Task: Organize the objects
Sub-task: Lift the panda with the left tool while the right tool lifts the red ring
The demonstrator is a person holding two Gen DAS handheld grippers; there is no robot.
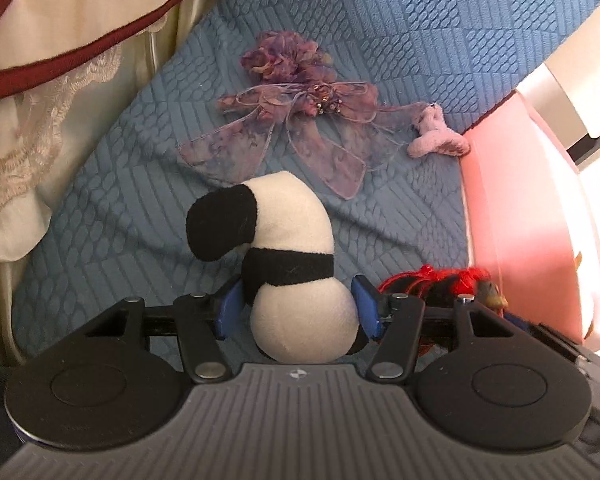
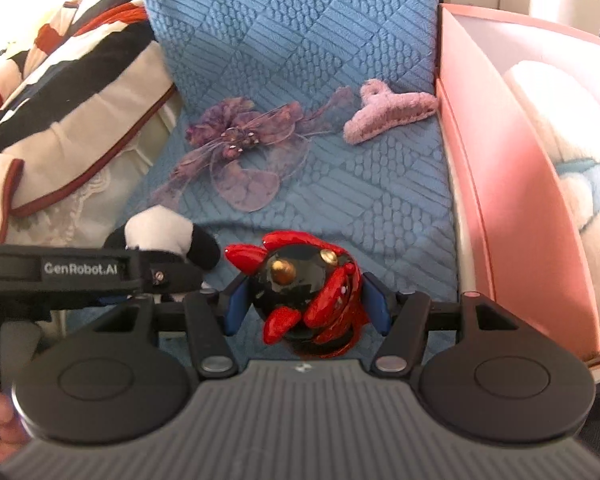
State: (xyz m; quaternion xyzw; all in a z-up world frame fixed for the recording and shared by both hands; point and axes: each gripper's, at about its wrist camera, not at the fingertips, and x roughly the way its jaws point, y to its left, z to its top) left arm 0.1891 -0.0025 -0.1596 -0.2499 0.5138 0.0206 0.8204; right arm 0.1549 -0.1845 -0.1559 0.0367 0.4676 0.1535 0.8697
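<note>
Covering most of both views, a blue quilted bedspread (image 1: 380,40) carries everything, with a cream pillow trimmed in dark red (image 1: 80,12) at its left edge and a pink box (image 2: 500,160) along its right. Inside the box lies a white and light blue soft toy (image 2: 572,160).

The left gripper (image 1: 298,304) is clamped on a black and white plush panda (image 1: 296,260), its blue pads pressing the round white lower part from both sides while the black-tipped end curls up and to the left.

The right gripper (image 2: 306,304) is closed on a glossy black and red figurine (image 2: 304,292), pads against its sides.

Beyond them, well apart from both grippers, a purple gauze bow hair tie (image 2: 240,148) rests on the bedspread, and a fuzzy lilac claw clip (image 2: 388,112) sits just beside the box wall.
</note>
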